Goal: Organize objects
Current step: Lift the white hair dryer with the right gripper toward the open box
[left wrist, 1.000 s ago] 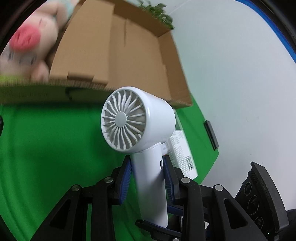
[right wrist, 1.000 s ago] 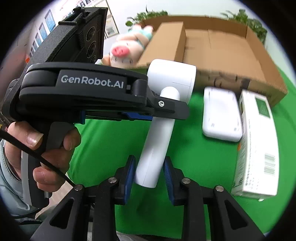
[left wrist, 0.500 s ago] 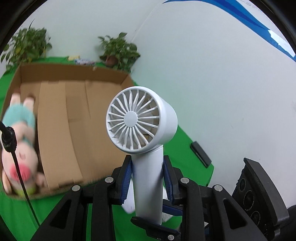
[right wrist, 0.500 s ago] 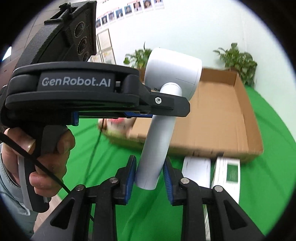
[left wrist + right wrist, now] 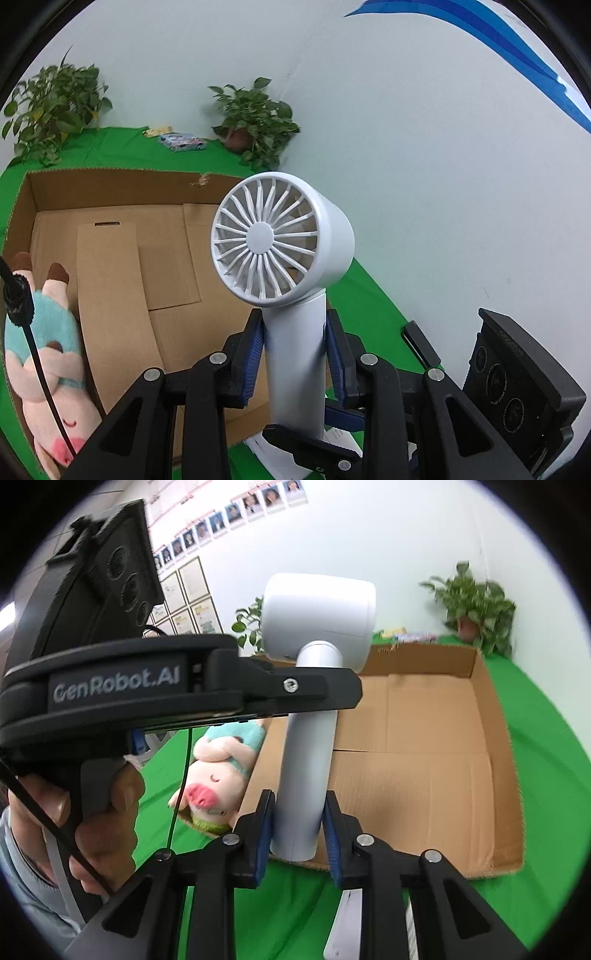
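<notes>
**Left wrist view: white fan held by both grippers above the cardboard box**

Left wrist view shows the left gripper (image 5: 295, 354) clamped on the handle of the white handheld fan (image 5: 282, 240), blue pads pressing both sides. The fan stands upright, its grille facing the camera, raised above the near edge of the cardboard box (image 5: 110, 192). From the right wrist, the right gripper (image 5: 298, 827) has just been closing and now pinches the handle's lower end. Inside the box, at its left end, lies a plush pig (image 5: 218, 779). Potted plants (image 5: 255, 118) stand behind the box.
</notes>
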`<state>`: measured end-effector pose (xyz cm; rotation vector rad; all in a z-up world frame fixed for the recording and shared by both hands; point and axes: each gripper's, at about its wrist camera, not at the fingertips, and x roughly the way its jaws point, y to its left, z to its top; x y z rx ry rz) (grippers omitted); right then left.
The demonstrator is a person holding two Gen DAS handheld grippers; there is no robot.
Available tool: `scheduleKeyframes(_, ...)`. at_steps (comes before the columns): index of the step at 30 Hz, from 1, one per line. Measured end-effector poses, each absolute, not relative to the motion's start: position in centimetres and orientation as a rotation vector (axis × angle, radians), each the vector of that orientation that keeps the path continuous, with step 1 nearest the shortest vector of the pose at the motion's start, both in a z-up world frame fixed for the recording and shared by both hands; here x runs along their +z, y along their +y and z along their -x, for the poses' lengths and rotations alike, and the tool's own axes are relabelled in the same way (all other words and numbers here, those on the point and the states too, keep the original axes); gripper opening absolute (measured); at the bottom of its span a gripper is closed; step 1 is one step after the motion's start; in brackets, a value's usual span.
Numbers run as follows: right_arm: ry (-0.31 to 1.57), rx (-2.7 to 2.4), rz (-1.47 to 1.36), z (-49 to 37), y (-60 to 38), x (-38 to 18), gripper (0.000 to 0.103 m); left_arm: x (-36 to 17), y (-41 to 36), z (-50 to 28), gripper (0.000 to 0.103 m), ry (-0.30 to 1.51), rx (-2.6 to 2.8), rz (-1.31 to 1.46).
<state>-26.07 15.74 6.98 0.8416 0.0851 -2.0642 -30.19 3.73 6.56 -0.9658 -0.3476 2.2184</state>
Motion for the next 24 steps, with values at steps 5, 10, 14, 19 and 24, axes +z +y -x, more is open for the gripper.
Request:
scheduleKeyframes(5, 0.079, -2.033, -0.914, 28.1, 14.4, 6.0, 0.024, 3.8, 3.5, 33.8, 0.029, -0.385, 2.196, 1.048)
scheduleKeyframes(10, 0.075, -2.002, -1.001, 29.2, 13.7, 2.9, 0.024, -1.1, 3.9, 36.5, 0.028, -0.378, 2.179, 1.160)
scheduleKeyframes(14, 0.035, -1.967, -1.098, 30.2, 13.5, -0.5, 0.023, -4.8, 4.2, 37.9, 0.028, -0.370, 2.178, 1.256)
scheduleKeyframes(19, 0.020, -1.954, -1.175, 31.0, 13.4, -3.5, 0.023, -7.5, 4.8, 39.1, 0.028, -0.345, 2.171, 1.334)
scheduleKeyframes(24, -0.012, -1.967, -1.200, 31.4, 13.9, -4.6, 0.022, -7.5, 5.3, 39.6, 0.029, -0.309, 2.174, 1.348)
